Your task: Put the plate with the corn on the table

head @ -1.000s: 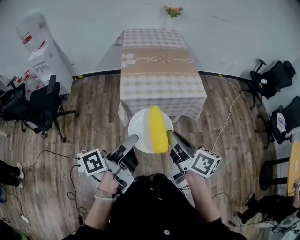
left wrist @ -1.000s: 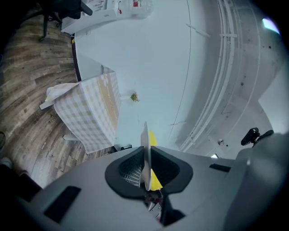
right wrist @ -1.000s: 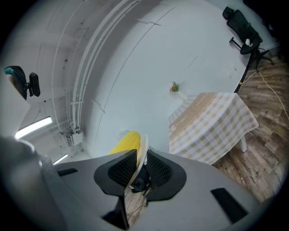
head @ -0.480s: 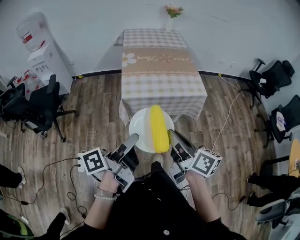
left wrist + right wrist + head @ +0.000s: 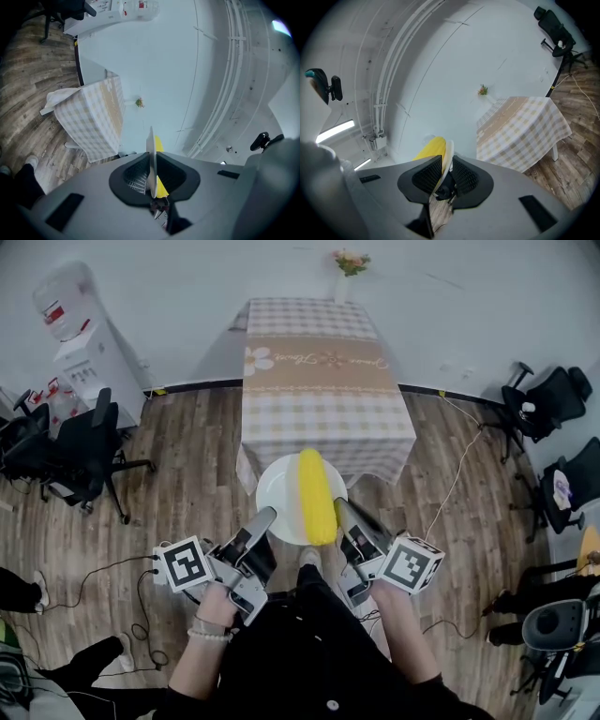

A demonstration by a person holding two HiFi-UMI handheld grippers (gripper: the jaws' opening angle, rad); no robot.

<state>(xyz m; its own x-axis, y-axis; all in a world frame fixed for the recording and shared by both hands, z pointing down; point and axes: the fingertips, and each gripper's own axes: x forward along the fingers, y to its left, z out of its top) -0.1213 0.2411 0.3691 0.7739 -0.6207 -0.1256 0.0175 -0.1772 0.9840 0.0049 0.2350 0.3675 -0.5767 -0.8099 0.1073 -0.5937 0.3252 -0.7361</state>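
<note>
White and smooth, the plate [image 5: 279, 491] was in mid-air over the wood floor [image 5: 187, 474], level, on the near side of the worktop [image 5: 323, 399] and not yet above it. The corn [image 5: 316, 495] lay loose on the plate's right half, running from the near rim to the far rim.

The left tongs [image 5: 266, 517] were closed narrow on the near-left rim. The left gripper view showed the thin edge of the plate pinched between the pads. The right tongs [image 5: 338, 508] were closed the same way on the near-right rim, just beside the corn's near end.

Assessment of handling:
- The plate appeared stiff and hard, and probably breakable if dropped.
- Its glossy rim offered only a small, slippery purchase, so it could pivot in either grip.
- The corn was round and unrestrained, and any sideways tilt would likely roll it off.
- Its weight sat towards the right, so the right grip probably carried more of the load.

The two rim holds on either side were judged suitable, provided both moved together and kept the plate flat. The checked cloth [image 5: 281, 427] on the worktop looked soft, so sliding the plate across it risked dragging the cloth. A straight set-down was judged safer.
</note>
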